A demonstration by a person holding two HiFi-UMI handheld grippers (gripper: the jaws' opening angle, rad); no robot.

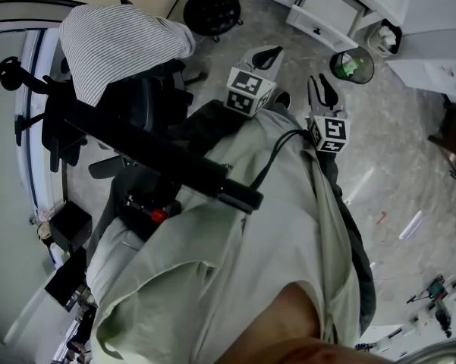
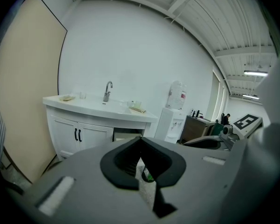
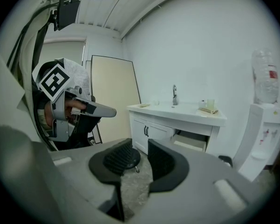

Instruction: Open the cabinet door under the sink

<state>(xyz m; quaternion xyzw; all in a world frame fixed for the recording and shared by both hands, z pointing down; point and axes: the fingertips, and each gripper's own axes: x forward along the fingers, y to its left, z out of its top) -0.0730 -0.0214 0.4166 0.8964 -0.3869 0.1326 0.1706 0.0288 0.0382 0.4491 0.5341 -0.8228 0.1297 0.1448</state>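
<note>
White walls and a grey floor fill the room. One sink cabinet [image 2: 91, 136] stands by the wall. It has two white doors, both closed, with two black handles [image 2: 77, 134]. One drawer [image 3: 192, 140] beside them is pulled out. One tap [image 2: 107, 90] sits on top. One water cooler [image 2: 173, 123], one black stool [image 1: 212, 10] and one bin [image 1: 353, 65] stand nearby.

The left gripper [image 2: 140, 141] has its jaw tips touching, with nothing between them. The right gripper [image 3: 140, 143] has its jaws a little apart and holds nothing. Both grippers are well away from the cabinet.
</note>
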